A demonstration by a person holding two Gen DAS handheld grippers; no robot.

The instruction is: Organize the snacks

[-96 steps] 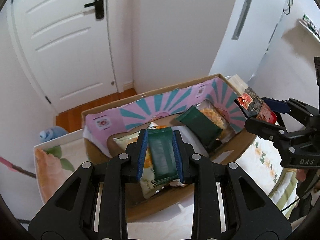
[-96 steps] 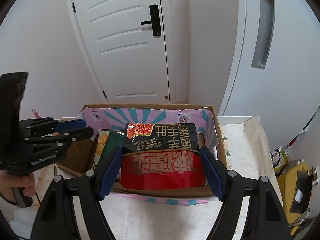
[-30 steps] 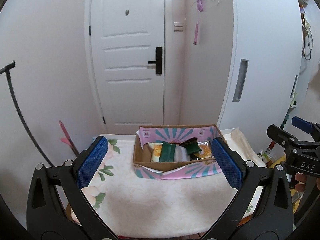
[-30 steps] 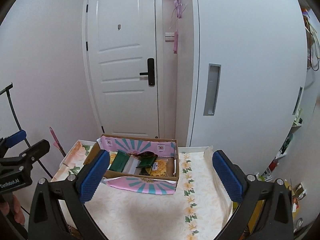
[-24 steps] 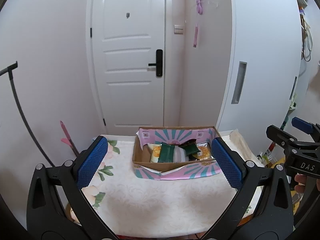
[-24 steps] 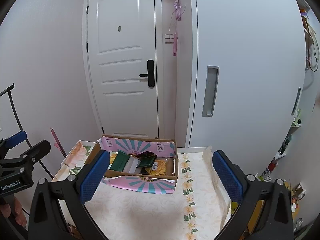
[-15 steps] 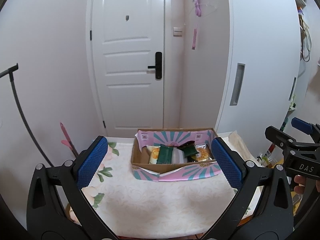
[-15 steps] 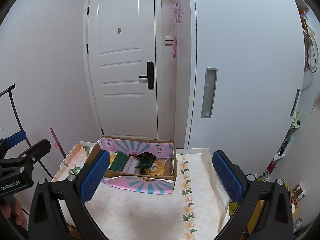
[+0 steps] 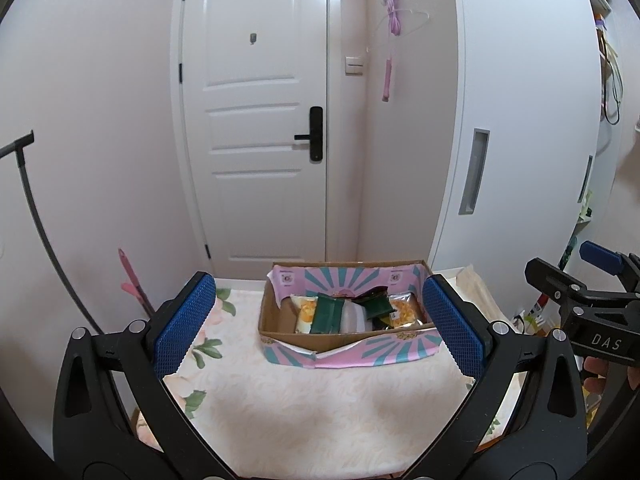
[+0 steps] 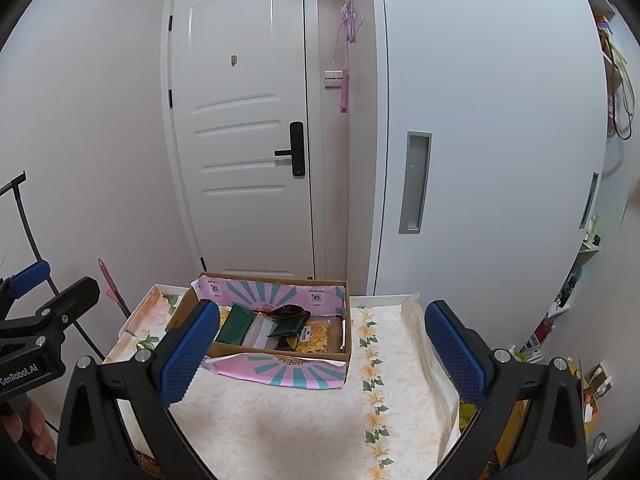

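Note:
A cardboard box (image 9: 280, 340) with pink and teal flaps sits on the table and shows in the right wrist view (image 10: 348, 344) too. Several snack packs lie inside it: a green pack (image 9: 326, 314), a yellow pack (image 9: 404, 312) and a dark pack (image 10: 286, 312). My left gripper (image 9: 320, 328) is wide open and empty, held back from the box. My right gripper (image 10: 322, 344) is wide open and empty, also back from the box. Each gripper shows at the edge of the other's view.
The table carries a floral cloth (image 10: 280, 420). A white door (image 9: 256, 140) and a white cabinet (image 10: 480, 160) stand behind it. A pink tool (image 9: 132, 284) and a black stand (image 9: 32, 216) are at the left. Cluttered shelves (image 10: 572, 292) are at the right.
3.2 s ago my left gripper held a green pack and my right a red-and-black pack over the box. Both have let go, opened wide and pulled back. Over the last second they barely move.

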